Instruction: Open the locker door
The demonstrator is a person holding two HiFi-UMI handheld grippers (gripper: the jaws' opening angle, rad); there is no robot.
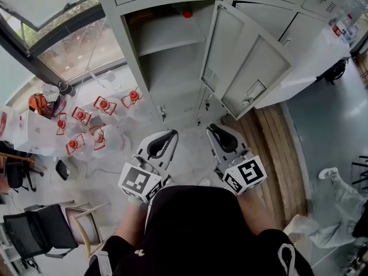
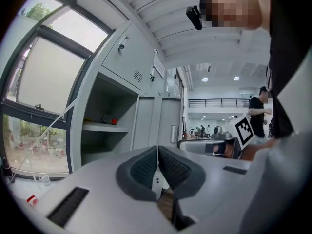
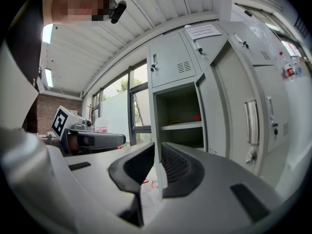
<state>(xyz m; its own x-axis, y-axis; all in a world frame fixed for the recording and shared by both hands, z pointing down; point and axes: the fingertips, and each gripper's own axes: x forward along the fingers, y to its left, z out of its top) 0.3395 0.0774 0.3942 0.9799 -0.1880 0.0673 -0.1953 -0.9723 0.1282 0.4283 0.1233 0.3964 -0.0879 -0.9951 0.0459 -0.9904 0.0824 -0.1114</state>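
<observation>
The grey locker stands in front of me with its door swung out to the right, the handle on its outer face. Inside, a shelf carries a small red thing. In the right gripper view the same open compartment and door handle show. My left gripper and right gripper are held low and close to my body, well short of the locker. Both are shut with nothing between their jaws, as their own views show for the left gripper and the right gripper.
Several bottles with red caps lie on the floor at the left below a window. A black chair stands at the lower left. A white table and wooden planking are to the right. A person stands far off.
</observation>
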